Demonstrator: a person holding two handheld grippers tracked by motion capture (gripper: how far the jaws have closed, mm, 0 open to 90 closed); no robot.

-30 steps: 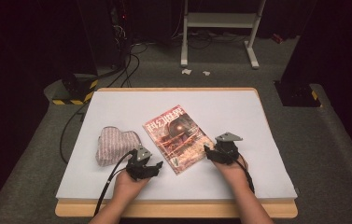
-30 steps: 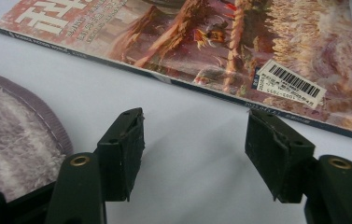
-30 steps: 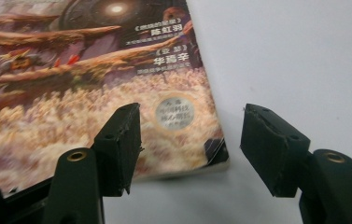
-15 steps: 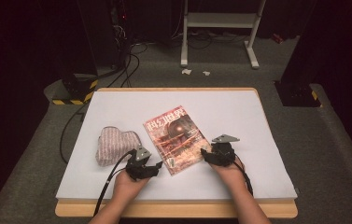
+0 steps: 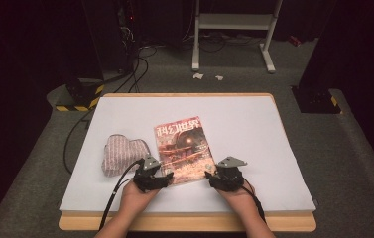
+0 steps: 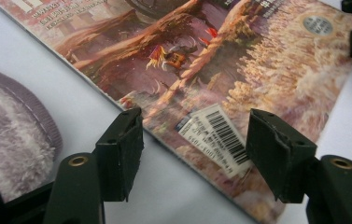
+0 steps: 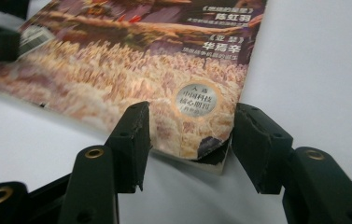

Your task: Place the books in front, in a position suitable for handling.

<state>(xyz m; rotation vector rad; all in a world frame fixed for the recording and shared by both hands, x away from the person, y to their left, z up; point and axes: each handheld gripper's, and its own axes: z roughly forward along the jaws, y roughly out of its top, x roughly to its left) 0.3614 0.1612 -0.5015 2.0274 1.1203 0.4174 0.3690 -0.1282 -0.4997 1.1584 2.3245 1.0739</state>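
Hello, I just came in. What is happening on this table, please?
A person holds a gripper in each hand at the near edge of a magazine lying flat on the white table. The left gripper is open at the near left corner, by the barcode label. The right gripper is open around the worn near right corner. Neither has closed on it. A striped fabric pouch lies left of the magazine.

From the high view I see the white desk (image 5: 254,129) lit evenly from above — the room beyond its edges falls into near black. In both gripper views the magazine (image 6: 239,65) cover is soft and blurred toward the far edge, with mild glare on its silver sticker (image 7: 196,98).
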